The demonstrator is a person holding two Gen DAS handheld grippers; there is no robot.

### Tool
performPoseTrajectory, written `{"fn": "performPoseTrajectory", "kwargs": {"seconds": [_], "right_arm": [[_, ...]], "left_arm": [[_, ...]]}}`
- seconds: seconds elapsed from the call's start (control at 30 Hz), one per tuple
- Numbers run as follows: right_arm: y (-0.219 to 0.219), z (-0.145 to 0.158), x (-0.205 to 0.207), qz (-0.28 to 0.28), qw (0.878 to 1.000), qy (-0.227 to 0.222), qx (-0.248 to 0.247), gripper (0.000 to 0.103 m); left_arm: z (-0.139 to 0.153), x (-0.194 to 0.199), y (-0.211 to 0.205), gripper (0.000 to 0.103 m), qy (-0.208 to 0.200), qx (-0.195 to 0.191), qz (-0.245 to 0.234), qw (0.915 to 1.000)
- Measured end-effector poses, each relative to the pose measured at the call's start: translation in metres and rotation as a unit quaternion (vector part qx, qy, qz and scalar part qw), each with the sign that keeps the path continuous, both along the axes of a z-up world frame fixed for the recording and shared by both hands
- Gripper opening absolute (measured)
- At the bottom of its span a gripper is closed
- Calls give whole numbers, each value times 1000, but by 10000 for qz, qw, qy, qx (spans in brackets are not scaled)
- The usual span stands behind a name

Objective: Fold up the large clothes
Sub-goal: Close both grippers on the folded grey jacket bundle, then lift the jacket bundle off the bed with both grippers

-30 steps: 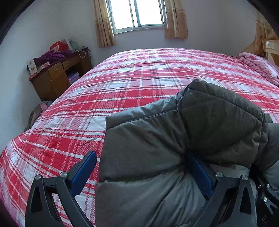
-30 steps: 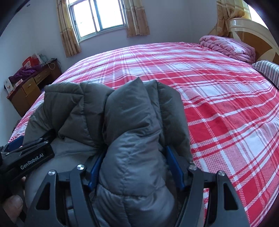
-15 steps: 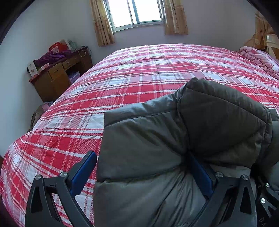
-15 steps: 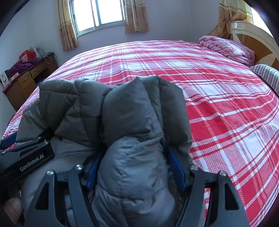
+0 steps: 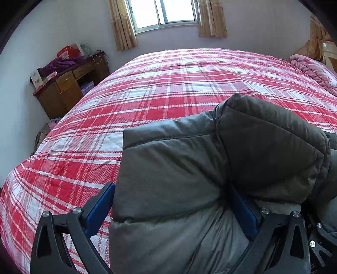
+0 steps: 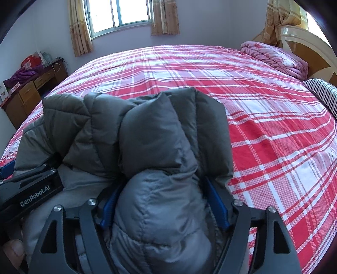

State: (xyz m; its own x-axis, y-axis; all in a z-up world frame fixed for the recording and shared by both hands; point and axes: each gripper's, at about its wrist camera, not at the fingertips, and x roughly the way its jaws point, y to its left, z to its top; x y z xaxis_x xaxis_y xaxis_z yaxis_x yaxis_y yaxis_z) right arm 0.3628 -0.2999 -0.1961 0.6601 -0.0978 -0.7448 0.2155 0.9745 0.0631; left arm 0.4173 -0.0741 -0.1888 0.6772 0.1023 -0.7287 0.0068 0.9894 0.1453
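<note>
Left wrist view: the left gripper (image 5: 172, 210) pointed steeply down over a bed (image 5: 168, 84) with a red-and-white plaid cover, its jaws standing wide with a thick fold of a grey padded jacket (image 5: 179, 168) bulging between them; the right blue pad was buried in the padding while the left pad sat just beside the fabric edge, and whether it pressed could not be told. In the right wrist view, the right gripper (image 6: 164, 204) tilted down at much the same angle, its jaws having just been opening around a bunched roll of the same jacket (image 6: 151, 147), which filled the gap and still touched both blue pads. The jacket lay heaped on the near part of the bed, blocking most of the foreground in both views. The left tool's black body, marked GenRobot.AI (image 6: 31, 194), sat beside the right one, with a fingertip (image 6: 12, 253) at the frame's lower left corner. A folded pink quilt (image 6: 276, 57) lay at the headboard (image 6: 305, 44), a striped cushion (image 6: 324, 92) near it, and a cluttered wooden desk (image 5: 65, 84) stood against the far wall below a curtained window (image 5: 164, 12).
</note>
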Motion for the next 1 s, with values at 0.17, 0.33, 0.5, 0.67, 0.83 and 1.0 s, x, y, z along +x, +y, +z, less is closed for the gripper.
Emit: {"fn": "performPoseTrajectory", "kwargs": {"seconds": [0.17, 0.33, 0.5, 0.67, 0.83, 1.0], "right_arm": [[2, -1, 1, -3, 10000, 65, -56, 79], [4, -1, 2, -20, 9998, 123, -132, 80], [4, -1, 3, -25, 9998, 139, -132, 81], [5, -1, 4, -29, 9998, 137, -116, 81], [4, -1, 4, -28, 9999, 135, -104, 81], [4, -1, 5, -33, 9999, 139, -93, 81]], "left_arm": [[-1, 1, 0, 102, 24, 10, -2, 10000], [-2, 0, -1, 102, 29, 33, -2, 10000], [-2, 0, -1, 102, 23, 38, -3, 10000], [-3, 1, -1, 102, 18, 43, -1, 10000], [-3, 1, -2, 102, 9, 59, 3, 10000], [-3, 2, -2, 102, 14, 58, 2, 10000]]}}
